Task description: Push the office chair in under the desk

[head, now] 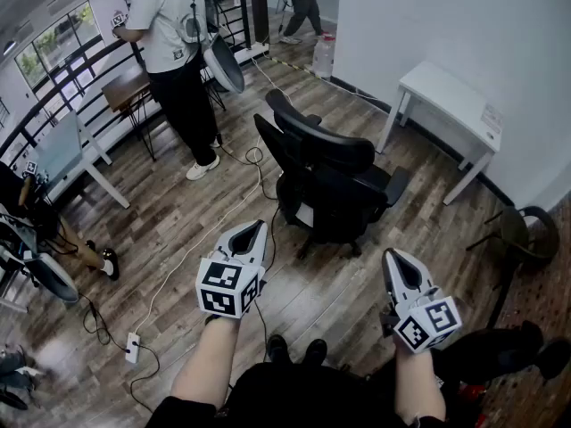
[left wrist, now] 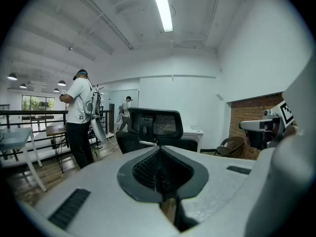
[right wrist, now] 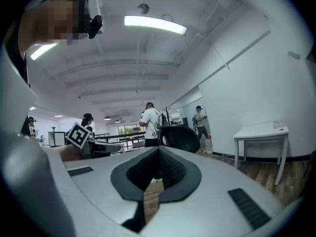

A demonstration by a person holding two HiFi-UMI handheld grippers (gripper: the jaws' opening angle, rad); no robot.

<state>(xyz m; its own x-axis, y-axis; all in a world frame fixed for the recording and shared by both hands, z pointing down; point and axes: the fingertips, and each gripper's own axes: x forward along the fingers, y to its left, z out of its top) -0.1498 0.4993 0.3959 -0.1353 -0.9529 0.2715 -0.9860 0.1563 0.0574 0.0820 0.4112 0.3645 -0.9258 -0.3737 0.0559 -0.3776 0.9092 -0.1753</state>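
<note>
Looking down, I see the office chair (head: pixel 326 181) on the wood floor (head: pixel 178 230), well apart from the white bench (head: pixel 451 101) by the wall. Its backrest is turned towards me, seat facing away. The label (head: pixel 491 117) on the bench is too small to read. The left hand-held gripper (head: pixel 257 228) and right hand-held gripper (head: pixel 393 257) are both closed on nothing.

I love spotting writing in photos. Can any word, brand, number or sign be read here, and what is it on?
No text is readable in any view.
Sticker on the white desk: print too small to read.
Left gripper and right gripper: black-and-white square marker patterns only, no letters or numbers.
</note>
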